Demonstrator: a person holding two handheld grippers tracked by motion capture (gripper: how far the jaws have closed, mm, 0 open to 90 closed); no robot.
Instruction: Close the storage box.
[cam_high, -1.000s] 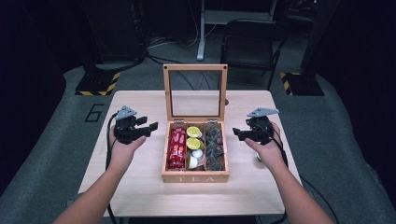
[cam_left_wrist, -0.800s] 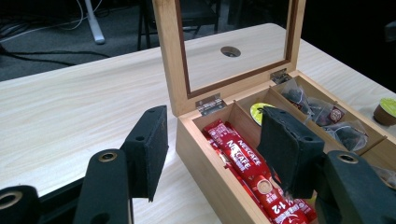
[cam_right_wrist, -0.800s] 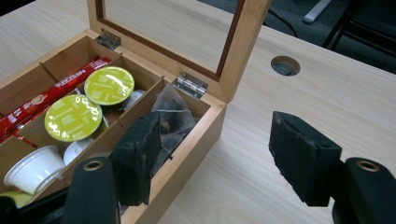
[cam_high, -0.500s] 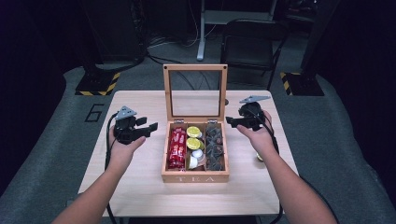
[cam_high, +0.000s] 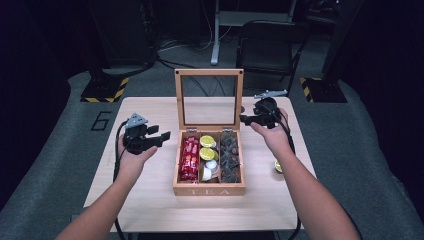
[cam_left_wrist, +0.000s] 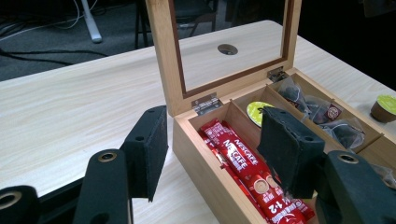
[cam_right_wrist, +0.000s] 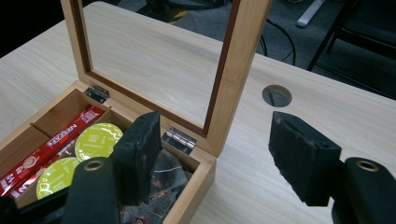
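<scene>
Right hand-held gripper (cam_high: 243, 119): jaws apart, empty, beside the upright lid (cam_high: 209, 98)'s right edge | left hand-held gripper (cam_high: 162, 137): jaws apart, empty, just left of tea box (cam_high: 208, 190) | box: mid-tabletop (cam_high: 150, 200), lid open, red sachets (cam_high: 189, 158) in left compartment.

Pale wood-grain rectangular worktop (cam_high: 150, 200) with a round cable hole (cam_right_wrist: 276, 95). Resting on it: an open wooden tea box with upright glazed lid (cam_high: 209, 189), centred; a green-topped capsule (cam_high: 278, 166) near the right edge.
</scene>
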